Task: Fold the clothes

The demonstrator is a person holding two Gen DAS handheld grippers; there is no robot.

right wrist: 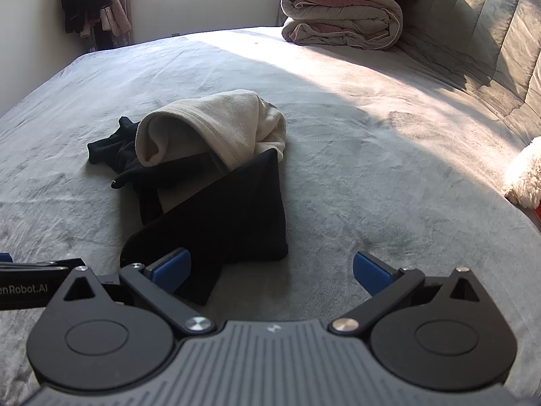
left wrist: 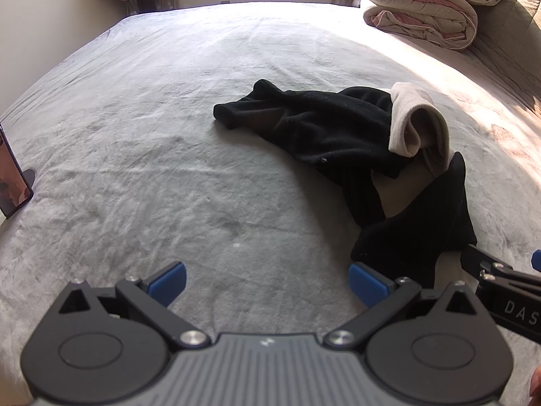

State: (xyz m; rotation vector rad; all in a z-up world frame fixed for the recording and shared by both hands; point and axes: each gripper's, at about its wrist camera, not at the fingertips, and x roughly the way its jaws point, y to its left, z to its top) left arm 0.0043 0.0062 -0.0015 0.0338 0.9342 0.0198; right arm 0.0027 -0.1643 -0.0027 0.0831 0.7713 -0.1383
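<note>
Black garment with pale lining crumpled mid-bed; left gripper and right gripper both spread wide, holding nothing, at its near end.
Pinch single fabric layers at opposite corners, pull flat before folding. Garment type, sleeves and hem unclear; dark folds hide the edges.
</note>
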